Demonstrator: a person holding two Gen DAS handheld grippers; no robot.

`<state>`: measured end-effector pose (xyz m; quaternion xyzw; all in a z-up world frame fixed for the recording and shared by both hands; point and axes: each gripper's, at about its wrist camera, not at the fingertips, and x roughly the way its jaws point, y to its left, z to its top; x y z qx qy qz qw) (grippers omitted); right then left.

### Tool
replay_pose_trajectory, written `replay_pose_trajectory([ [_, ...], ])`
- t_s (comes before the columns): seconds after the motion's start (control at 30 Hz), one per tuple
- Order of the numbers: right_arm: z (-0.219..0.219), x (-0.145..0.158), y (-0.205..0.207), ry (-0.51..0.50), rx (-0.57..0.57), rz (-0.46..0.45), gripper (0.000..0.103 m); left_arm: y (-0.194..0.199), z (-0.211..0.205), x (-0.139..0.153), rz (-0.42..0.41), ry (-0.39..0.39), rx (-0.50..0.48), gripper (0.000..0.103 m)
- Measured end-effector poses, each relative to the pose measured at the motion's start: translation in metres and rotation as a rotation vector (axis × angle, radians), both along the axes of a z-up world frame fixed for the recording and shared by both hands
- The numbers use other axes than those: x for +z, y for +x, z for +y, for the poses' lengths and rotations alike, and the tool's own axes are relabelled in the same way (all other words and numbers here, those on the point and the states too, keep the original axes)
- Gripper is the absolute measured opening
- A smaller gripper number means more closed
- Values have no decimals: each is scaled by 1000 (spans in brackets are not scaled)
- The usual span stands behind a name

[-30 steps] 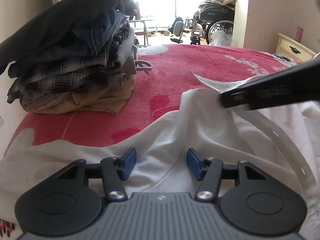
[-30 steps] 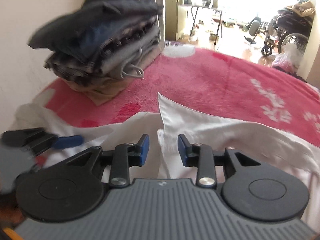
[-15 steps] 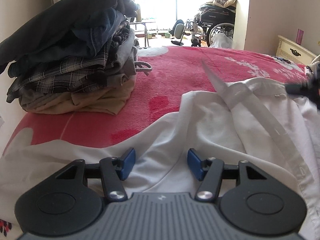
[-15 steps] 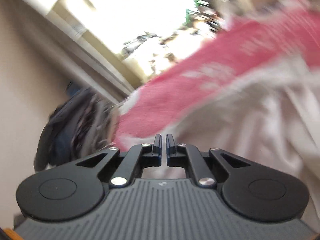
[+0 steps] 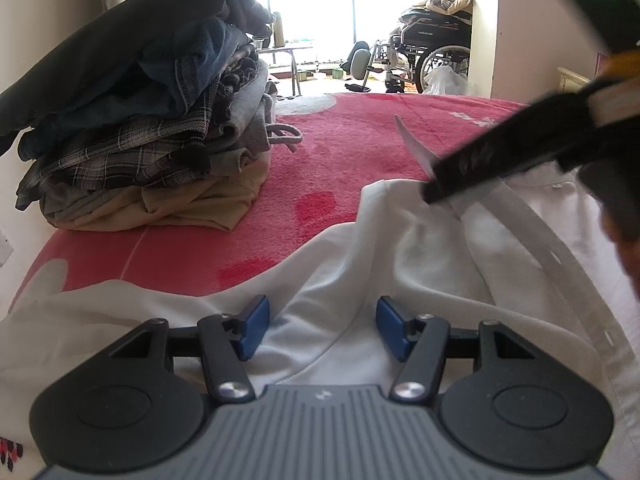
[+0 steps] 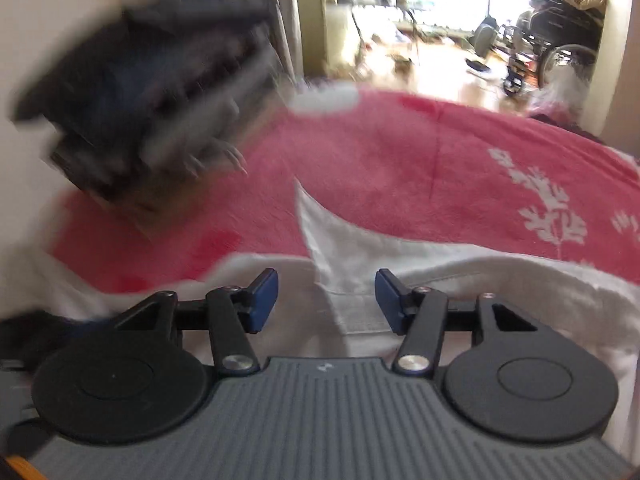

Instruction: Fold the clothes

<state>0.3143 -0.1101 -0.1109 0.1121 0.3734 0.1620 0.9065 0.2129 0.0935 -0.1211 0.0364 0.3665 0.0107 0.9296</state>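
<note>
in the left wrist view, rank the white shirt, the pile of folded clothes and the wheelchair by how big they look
1. white shirt, though nearness to the camera inflates it
2. pile of folded clothes, not far behind
3. wheelchair, clearly smallest, but it stands far back in the room

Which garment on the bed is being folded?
Start at the red blanket covering the bed. Folded clothes are stacked at its far left; nearer lies the white shirt. It alone is spread flat and unfolded, with a pointed collar tip.
</note>
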Motion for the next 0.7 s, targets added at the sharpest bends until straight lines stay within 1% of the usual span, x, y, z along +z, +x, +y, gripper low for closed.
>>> replay_pose_trajectory([
  [0.03, 9, 0, 4, -37, 16, 2, 1, 0, 0, 0, 0, -2, 0, 61],
  [0.1, 26, 1, 13, -111, 49, 6, 2, -1, 1, 0, -1, -7, 1, 61],
  [0.13, 22, 1, 12, -82, 32, 5, 2, -1, 1, 0, -1, -9, 2, 61],
  [0.23, -49, -1, -14, 335, -179, -14, 2, -1, 3, 0, -3, -15, 3, 61],
  [0.27, -69, -6, -20, 460, -244, -2, 2, -1, 4, 0, -4, -20, 4, 61],
  [0.3, -85, -18, -23, 561, -300, 37, 2, -1, 4, 0, -4, -26, 5, 61],
  [0.33, -98, -31, -25, 642, -354, 76, 2, -1, 4, 0, -4, -31, 6, 61],
  [0.37, -106, -43, -28, 690, -404, 115, 2, -2, 4, 0, -4, -33, 6, 61],
  [0.4, -112, -54, -31, 734, -439, 147, 2, -2, 4, 0, -4, -32, 6, 61],
  [0.43, -114, -60, -33, 766, -442, 159, 2, -2, 4, 0, -4, -31, 4, 61],
  [0.5, -112, -64, -33, 790, -427, 159, 3, -2, 4, 0, -3, -30, 4, 61],
  [0.57, -108, -60, -28, 742, -435, 154, 5, -2, 4, 1, -1, -30, 4, 61],
  [0.6, -106, -58, -24, 693, -452, 156, 7, -2, 4, 1, -1, -30, 4, 61],
  [0.67, -105, -48, -17, 560, -456, 151, 14, -2, 4, 1, -1, -34, 5, 61],
  [0.7, -105, -42, -16, 506, -455, 137, 26, -3, 4, 1, -1, -35, 5, 61],
])
